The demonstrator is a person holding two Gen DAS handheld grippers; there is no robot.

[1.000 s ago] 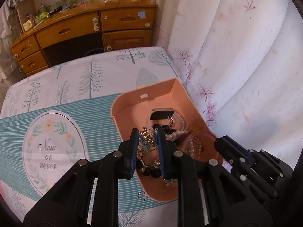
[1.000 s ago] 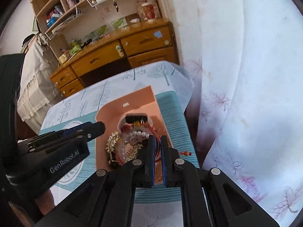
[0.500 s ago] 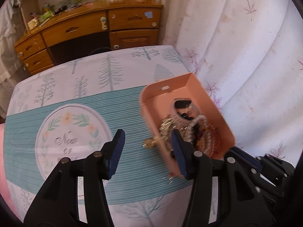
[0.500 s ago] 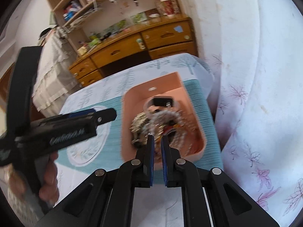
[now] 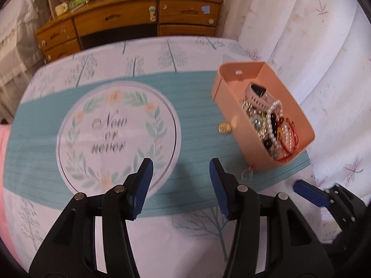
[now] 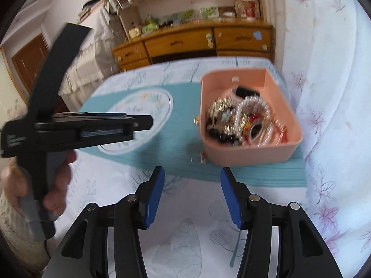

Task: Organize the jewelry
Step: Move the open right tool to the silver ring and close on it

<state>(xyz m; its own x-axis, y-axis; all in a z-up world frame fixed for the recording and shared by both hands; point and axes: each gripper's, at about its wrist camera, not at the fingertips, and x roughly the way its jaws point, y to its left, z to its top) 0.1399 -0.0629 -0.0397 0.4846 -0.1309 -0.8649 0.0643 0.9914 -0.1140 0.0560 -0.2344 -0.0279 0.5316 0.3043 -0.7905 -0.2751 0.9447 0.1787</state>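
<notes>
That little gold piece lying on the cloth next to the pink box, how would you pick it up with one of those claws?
The gold piece lies flat on the tablecloth, just left of the pink box. I would probably bring the open left claw straight down from above and pinch its rim, with the fingers in line with the box wall so neither hits it.

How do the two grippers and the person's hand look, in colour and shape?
Each gripper, left gripper and right gripper, has black angular arms, silver rivets and ribbed blue pads. The hand is bare, with a cream knitted sleeve.
</notes>
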